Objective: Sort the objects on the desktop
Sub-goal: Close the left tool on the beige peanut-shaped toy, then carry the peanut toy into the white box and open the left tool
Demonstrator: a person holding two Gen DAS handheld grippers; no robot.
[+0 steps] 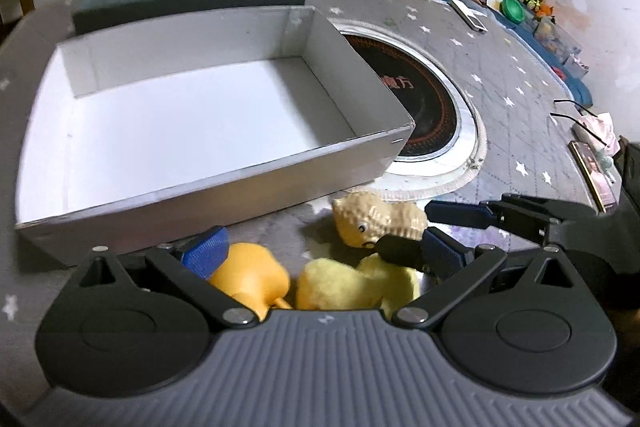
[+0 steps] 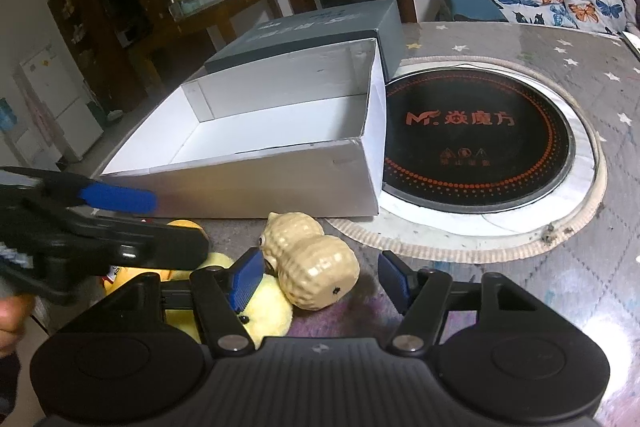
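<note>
Both jaws part-open; right gripper [image 2: 322,273] straddling peanut toy [image 2: 316,267], untouched.

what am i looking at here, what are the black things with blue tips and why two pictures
Nobody's robot: a person carries a hand-held gripper in each hand, each with a fisheye camera looking along its two blue-tipped fingers.

One picture looks out from the left hand-held gripper, the other from the right hand-held gripper. Each also catches the other.

On the star-patterned table sit an empty white box, a peanut-shaped toy, a fluffy yellow toy and an orange plastic piece, beside a round black cooktop.

Both stand open; the right straddles the peanut without pressing it. Nothing is held.
</note>
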